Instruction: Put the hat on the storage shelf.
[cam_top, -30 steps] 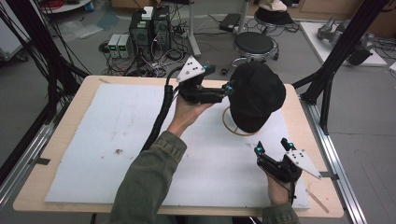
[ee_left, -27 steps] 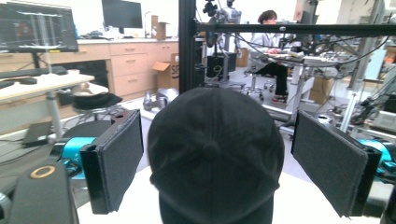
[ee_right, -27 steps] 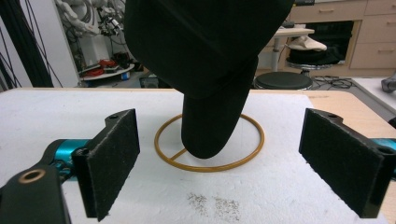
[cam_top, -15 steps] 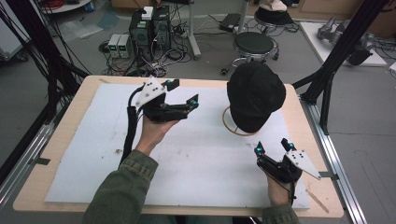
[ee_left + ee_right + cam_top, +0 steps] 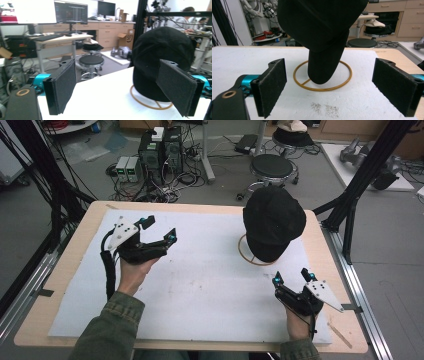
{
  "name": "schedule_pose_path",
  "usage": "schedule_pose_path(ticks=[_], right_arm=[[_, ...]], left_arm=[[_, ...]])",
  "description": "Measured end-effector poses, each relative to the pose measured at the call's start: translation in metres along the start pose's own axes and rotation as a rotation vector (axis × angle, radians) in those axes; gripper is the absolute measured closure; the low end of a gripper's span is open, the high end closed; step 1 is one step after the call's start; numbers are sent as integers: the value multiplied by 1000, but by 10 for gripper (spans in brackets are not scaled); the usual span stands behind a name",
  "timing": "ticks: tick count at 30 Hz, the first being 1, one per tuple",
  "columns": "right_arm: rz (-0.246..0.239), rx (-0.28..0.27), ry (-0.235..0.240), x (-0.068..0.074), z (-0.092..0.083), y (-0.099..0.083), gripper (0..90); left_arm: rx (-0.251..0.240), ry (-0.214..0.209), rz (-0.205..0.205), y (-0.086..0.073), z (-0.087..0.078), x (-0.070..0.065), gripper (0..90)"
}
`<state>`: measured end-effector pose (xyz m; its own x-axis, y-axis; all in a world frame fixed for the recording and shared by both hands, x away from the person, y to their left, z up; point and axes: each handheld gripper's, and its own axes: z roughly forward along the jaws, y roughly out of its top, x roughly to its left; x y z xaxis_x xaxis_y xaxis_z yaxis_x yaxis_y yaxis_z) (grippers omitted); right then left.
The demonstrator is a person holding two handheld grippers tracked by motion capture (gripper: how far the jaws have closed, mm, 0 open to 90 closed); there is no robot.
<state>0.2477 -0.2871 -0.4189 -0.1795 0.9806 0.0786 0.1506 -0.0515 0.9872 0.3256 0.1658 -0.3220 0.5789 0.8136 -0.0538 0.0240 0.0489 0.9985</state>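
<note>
A light wooden table is carrying a white sheet that is covering most of its top and leaving a bare wooden border along every edge. A thin brass-coloured ring base is lying flat on the sheet, toward the far right corner, and a black cap is sitting above it. A small patch of dark specks is showing on the sheet just nearside of the ring.

The left gripper has drawn away from the black cap — leftward, jaws apart.
</note>
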Motion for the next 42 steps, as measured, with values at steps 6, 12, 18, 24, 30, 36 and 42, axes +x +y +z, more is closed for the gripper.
schedule_pose_path(ticks=[6, 12, 18, 24, 30, 36, 42], right_arm=[[-4, 1, 2, 0, 1, 0, 111], [-1, 4, -1, 0, 0, 0, 111], [-5, 4, -6, 0, 1, -1, 111], [0, 10, -9, 0, 1, -1, 111], [-7, 15, -13, 1, 1, -2, 111], [-7, 16, -19, 1, 1, -2, 111], [-9, 18, -16, 1, 1, -2, 111]], left_arm=[[-14, 63, -1, -12, -27, 11, 171], [-18, 150, -49, -35, -58, 29, 171], [-6, 247, -77, -59, -91, 47, 172], [-3, 327, -115, -78, -117, 58, 175], [15, 393, -106, -88, -132, 63, 178], [36, 477, -82, -93, -144, 64, 177], [54, 524, -96, -98, -151, 63, 176]])
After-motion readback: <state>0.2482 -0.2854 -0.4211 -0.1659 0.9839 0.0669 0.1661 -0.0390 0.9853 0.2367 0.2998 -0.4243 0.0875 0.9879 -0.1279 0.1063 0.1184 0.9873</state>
